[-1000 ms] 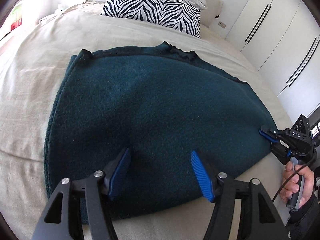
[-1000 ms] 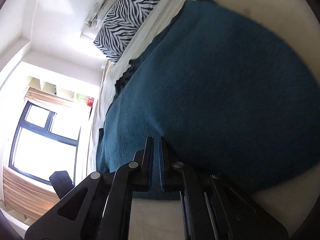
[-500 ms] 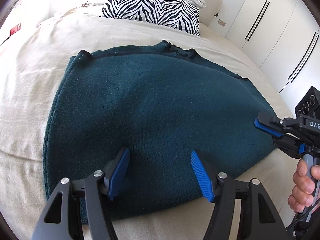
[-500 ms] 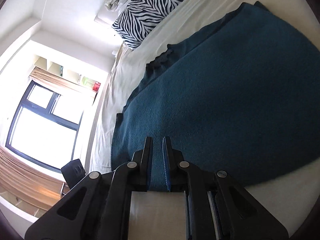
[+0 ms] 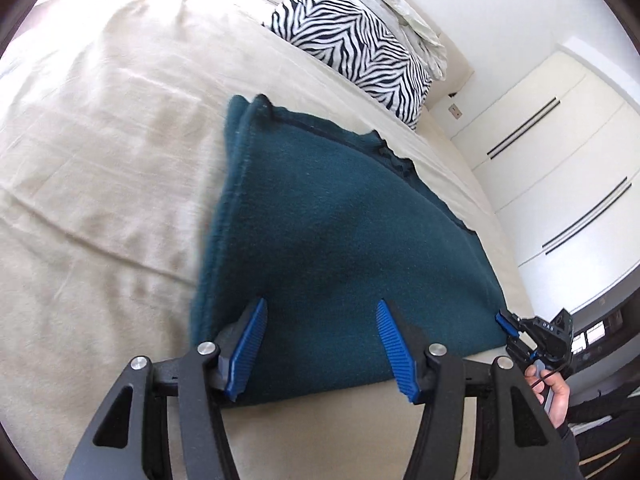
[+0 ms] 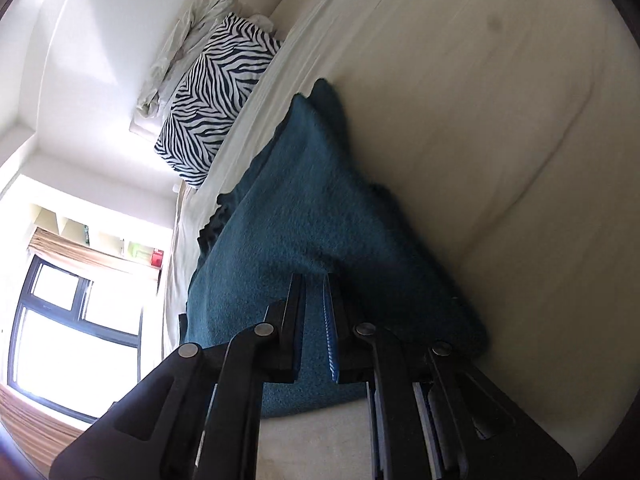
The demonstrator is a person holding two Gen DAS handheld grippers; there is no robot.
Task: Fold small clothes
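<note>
A dark teal knit garment (image 5: 332,240) lies folded on the beige bed cover (image 5: 100,160). My left gripper (image 5: 320,312) is open, its blue pads (image 5: 248,344) spread over the garment's near edge. My right gripper (image 6: 314,288) is shut on the teal garment (image 6: 288,216) at its near right corner and lifts the cloth there. In the left wrist view the right gripper (image 5: 506,322) sits at the garment's right corner, held by a hand.
A zebra-striped pillow (image 5: 356,44) and crumpled white bedding (image 5: 400,4) lie at the head of the bed. White wardrobe doors (image 5: 560,168) stand to the right. A window (image 6: 72,340) is on the far side of the room.
The right gripper has gone back to the garment's right corner, closed on the cloth and raised it. The left gripper has shifted right along the near edge, still open.
</note>
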